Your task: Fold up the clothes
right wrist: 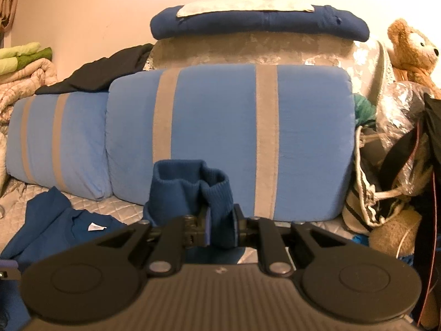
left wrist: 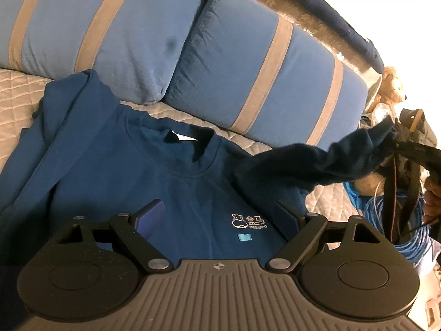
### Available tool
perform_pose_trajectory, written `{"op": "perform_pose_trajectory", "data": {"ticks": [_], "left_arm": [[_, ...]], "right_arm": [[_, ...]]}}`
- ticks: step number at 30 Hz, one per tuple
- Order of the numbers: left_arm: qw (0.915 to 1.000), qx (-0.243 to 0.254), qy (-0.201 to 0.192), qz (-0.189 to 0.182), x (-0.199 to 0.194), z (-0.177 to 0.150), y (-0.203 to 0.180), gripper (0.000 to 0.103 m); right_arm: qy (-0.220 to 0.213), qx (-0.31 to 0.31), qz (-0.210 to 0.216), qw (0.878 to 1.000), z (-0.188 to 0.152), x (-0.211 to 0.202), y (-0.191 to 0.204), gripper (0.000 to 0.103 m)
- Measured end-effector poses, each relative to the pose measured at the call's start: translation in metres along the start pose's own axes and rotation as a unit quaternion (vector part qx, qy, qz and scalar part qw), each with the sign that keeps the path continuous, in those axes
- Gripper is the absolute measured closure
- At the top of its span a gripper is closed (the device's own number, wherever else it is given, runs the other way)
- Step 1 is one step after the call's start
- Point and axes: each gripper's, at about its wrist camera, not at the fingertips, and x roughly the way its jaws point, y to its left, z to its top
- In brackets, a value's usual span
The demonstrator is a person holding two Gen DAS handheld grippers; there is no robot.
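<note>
I am holding the sweatshirt's [left wrist: 154,182] soft, limp sleeve by its ribbed cuff [right wrist: 193,184], pinched in the right gripper [right wrist: 222,231] at lower centre; the left gripper [left wrist: 223,218] is hovering wide above its chest.

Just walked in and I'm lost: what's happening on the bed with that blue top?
A person is folding a blue sweatshirt spread front-up on the quilted bed. The right hand-held gripper is shut on the ribbed cuff and holds that sleeve lifted off to the side. The left hand-held gripper hangs open over the chest, gripping nothing.
</note>
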Motion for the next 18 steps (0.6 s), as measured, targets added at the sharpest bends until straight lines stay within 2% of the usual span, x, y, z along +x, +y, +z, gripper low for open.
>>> {"op": "perform_pose_trajectory", "data": {"ticks": [4, 8, 14, 18], "left_arm": [[1.0, -0.002, 0.002, 0.001, 0.001, 0.0, 0.001, 0.017], [1.0, -0.003, 0.002, 0.002, 0.0, 0.0, 0.001, 0.017], [1.0, -0.003, 0.004, 0.002, 0.0, -0.001, 0.001, 0.017], [1.0, -0.004, 0.005, 0.0, 0.0, -0.001, 0.001, 0.017]], "right_arm": [[-0.01, 0.006, 0.008, 1.0, -0.001, -0.016, -0.002, 0.088], [-0.026, -0.016, 0.008, 0.999, 0.006, -0.035, 0.002, 0.088], [-0.05, -0.001, -0.009, 0.999, 0.027, -0.069, -0.014, 0.088], [-0.057, 0.039, -0.045, 0.997, 0.039, -0.095, -0.037, 0.088]]}}
